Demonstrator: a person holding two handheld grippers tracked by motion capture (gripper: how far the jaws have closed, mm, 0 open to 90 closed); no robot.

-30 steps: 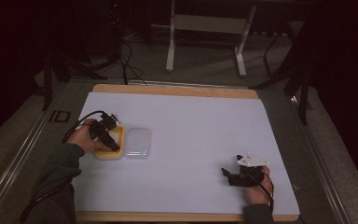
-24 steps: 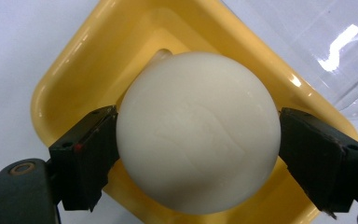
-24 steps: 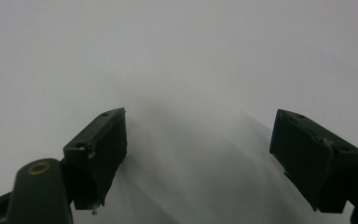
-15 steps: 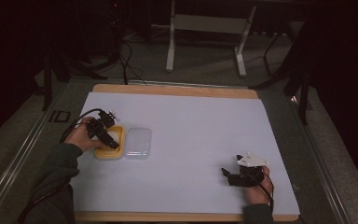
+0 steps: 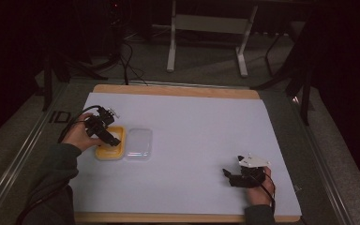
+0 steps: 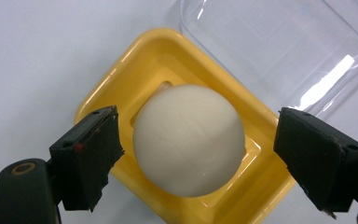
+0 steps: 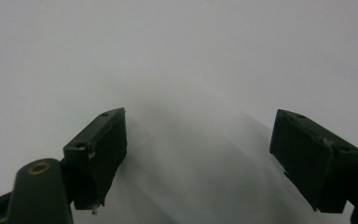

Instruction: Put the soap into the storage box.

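1. The left tongs (image 6: 193,154) hung over the yellow tray (image 6: 121,88), jaws spread wide on either side of the white egg (image 6: 189,140) without touching it, holding nothing.
2. The egg sat in the recessed hollow at the middle of the tray, which likely kept it from rolling; in the high view the tray (image 5: 104,153) lay near the left side of the table (image 5: 197,117).
3. The clear lid (image 6: 279,46) lay flat just beside the tray, apparently touching its edge, leaving the egg uncovered and open to a grasp from above.
4. With a jaw to each side of the egg, the left tongs looked set either to close on it or to draw away; which one could not be told.
5. The right tongs (image 7: 198,158) were wide open and empty, resting low over bare white table surface, well apart from the tray, seemingly parked out of the way.
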